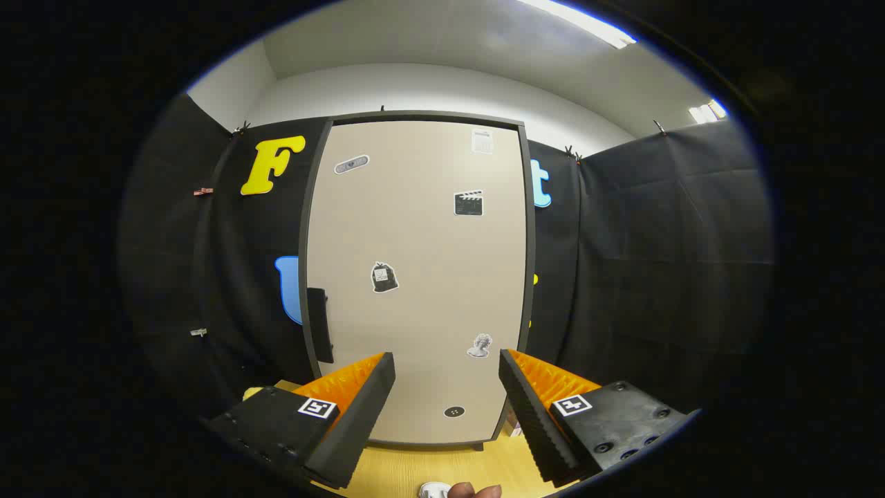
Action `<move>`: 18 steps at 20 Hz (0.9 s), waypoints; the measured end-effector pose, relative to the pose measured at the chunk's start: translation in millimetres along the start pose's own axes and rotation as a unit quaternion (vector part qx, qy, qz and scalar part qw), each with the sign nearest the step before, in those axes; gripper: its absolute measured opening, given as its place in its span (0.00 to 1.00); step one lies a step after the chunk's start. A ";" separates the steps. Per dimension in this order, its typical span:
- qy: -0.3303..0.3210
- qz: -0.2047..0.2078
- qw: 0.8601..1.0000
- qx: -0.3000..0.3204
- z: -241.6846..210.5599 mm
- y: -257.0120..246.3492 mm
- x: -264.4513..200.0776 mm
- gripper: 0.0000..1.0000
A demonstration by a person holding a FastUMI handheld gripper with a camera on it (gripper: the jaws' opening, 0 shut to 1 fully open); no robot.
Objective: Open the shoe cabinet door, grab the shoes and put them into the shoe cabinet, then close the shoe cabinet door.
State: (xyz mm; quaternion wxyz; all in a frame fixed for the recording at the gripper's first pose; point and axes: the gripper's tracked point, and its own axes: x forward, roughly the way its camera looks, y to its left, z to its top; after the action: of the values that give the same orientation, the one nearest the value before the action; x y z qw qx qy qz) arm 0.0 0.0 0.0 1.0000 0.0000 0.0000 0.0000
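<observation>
Beyond the wide-open, empty gripper (447, 387) jaws, the shoe cabinet door (415, 277) stands closed, hiding its inside

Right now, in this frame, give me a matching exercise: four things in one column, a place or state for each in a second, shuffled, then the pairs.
Things
1. shoe cabinet door
2. gripper
3. handle
4. clapperboard sticker

Places or states
A. dark, on the door's edge, just above one fingertip
B. open, nothing between the fingers
C. high on the door, well above the fingers
D. shut, beige, straight ahead beyond the fingers

Pairs: 1-D, 2-B, 3-A, 4-C
</observation>
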 end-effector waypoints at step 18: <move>0.001 0.016 1.000 0.013 3.9 13.1 -6.8 0.97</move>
State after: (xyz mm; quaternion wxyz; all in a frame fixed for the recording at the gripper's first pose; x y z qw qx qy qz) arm -6.8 13.1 3.9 0.9998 0.0131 0.0007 0.0157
